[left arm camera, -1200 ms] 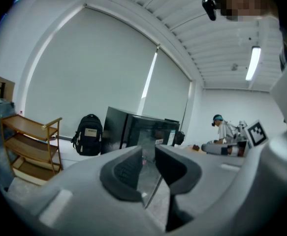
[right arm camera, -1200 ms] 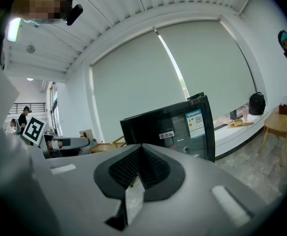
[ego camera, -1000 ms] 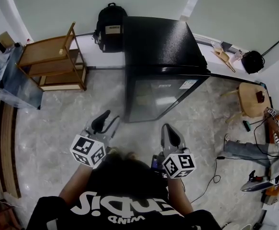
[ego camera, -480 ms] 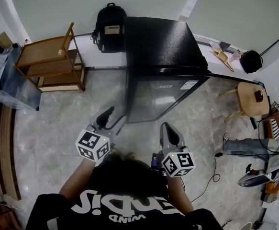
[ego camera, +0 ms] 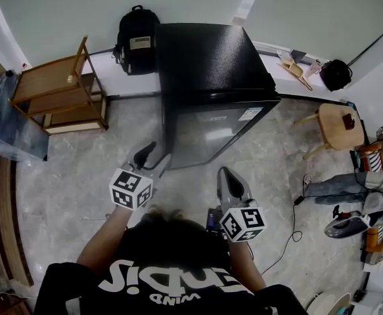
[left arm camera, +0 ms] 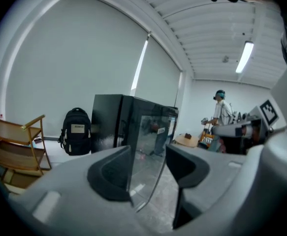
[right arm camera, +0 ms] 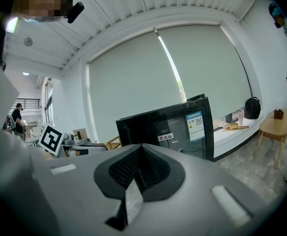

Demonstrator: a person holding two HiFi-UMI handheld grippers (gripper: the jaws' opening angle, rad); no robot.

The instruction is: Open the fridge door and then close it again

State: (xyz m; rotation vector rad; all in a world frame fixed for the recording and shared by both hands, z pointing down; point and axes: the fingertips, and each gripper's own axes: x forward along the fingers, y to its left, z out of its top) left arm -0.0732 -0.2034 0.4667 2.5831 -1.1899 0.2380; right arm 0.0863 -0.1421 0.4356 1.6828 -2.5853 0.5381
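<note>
The black fridge (ego camera: 207,58) stands against the far wall, its glass door (ego camera: 211,133) facing me and looking shut. My left gripper (ego camera: 154,157) hangs just off the door's front left corner. In the left gripper view the door's edge (left arm camera: 145,146) shows in the gap between the fingers (left arm camera: 111,173), and the pads do not press on it. Its jaws have just been opening wide, then eased in a touch; this left gripper (left arm camera: 148,168) is open. My right gripper (ego camera: 229,181) waits further back on the right, shut on nothing, with the stickered door (right arm camera: 182,127) ahead of it.
A black backpack (ego camera: 135,31) leans on the wall left of the fridge, beside a wooden shelf (ego camera: 53,90). A wooden stool (ego camera: 336,123) and floor clutter with a cable (ego camera: 290,228) lie to the right. A person (left arm camera: 223,109) stands in the far background.
My left gripper has moved forward and right toward the fridge's front left corner, and its jaws have spread. The right gripper has stayed put.
</note>
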